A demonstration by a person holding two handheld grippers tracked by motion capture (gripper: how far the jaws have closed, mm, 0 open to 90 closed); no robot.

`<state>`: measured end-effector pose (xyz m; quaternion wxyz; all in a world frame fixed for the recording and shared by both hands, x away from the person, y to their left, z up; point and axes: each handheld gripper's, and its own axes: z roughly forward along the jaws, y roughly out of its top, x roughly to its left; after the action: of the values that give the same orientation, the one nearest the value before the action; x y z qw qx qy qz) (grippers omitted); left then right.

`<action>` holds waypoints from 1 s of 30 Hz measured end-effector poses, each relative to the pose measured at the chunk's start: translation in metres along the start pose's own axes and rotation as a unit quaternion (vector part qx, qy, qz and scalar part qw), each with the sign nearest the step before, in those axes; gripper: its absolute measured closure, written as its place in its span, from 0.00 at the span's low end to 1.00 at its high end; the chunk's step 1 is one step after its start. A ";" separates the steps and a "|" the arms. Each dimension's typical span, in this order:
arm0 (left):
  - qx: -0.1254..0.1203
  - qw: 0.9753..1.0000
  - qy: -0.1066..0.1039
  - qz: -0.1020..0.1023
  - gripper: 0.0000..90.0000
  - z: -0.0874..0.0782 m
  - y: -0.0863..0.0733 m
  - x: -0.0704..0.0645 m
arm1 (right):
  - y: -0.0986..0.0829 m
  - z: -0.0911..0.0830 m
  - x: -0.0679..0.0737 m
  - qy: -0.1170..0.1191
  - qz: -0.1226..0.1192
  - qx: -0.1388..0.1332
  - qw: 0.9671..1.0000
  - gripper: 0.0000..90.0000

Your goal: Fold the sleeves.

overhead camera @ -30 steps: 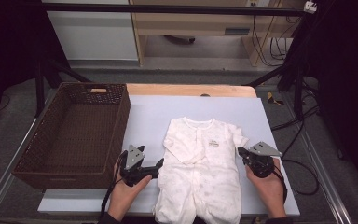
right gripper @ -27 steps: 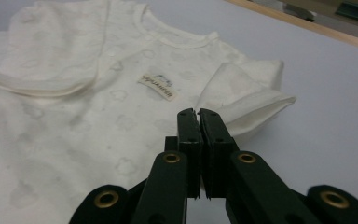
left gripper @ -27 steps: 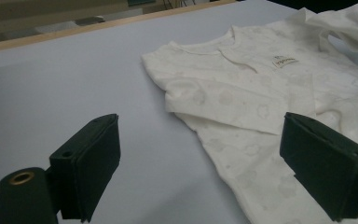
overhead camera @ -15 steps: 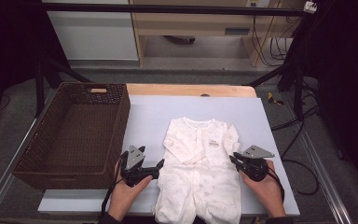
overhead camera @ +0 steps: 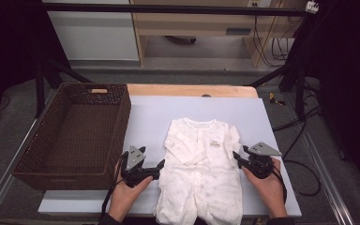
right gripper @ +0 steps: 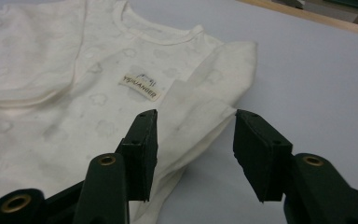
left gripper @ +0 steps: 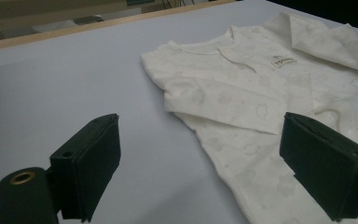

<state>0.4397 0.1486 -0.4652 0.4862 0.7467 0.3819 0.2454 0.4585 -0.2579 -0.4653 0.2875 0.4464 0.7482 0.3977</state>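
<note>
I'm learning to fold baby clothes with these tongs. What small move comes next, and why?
Probably close the right tongs on the folded sleeve edge of the white romper. Their open jaws already straddle that edge, while the left tongs stand open, one jaw over bare table.

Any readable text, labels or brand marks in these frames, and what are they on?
Chest label on the white baby suit: dark capital letters, roughly "VISIUANGER", too blurred to be sure; a small mark above them is unreadable.
Same label in the left gripper view and the high view: too small to read.
Nothing readable on the basket or the grippers.
</note>
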 end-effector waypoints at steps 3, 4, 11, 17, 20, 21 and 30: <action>0.001 1.000 0.000 0.000 0.14 0.000 0.000 0.000 | 0.004 0.012 -0.009 -0.009 0.033 0.002 0.999 0.51; 0.001 1.000 0.000 0.000 0.14 0.000 0.000 0.000 | 0.005 0.015 -0.011 -0.009 0.040 0.004 0.999 0.51; 0.001 1.000 0.003 0.000 0.14 -0.001 0.000 0.003 | 0.006 0.017 -0.013 0.020 0.056 0.010 0.998 0.95; -0.002 1.000 0.006 -0.002 0.14 -0.002 0.001 0.004 | 0.014 0.001 -0.017 -0.010 0.035 0.007 0.999 0.99; 0.000 1.000 0.006 -0.001 0.14 -0.001 0.000 0.004 | 0.019 -0.007 -0.026 -0.029 0.027 0.008 0.999 0.99; 0.001 1.000 0.005 0.000 0.14 -0.001 0.000 0.003 | 0.020 -0.009 -0.030 -0.036 0.019 0.011 0.999 0.99; 0.004 1.000 0.002 0.004 0.14 0.000 -0.001 0.000 | 0.050 -0.037 -0.065 -0.088 0.005 0.001 0.996 0.99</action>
<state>0.4395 0.1488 -0.4660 0.4816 0.7496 0.3807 0.2474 0.4796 -0.3143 -0.3982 0.3501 0.4838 0.7182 0.3572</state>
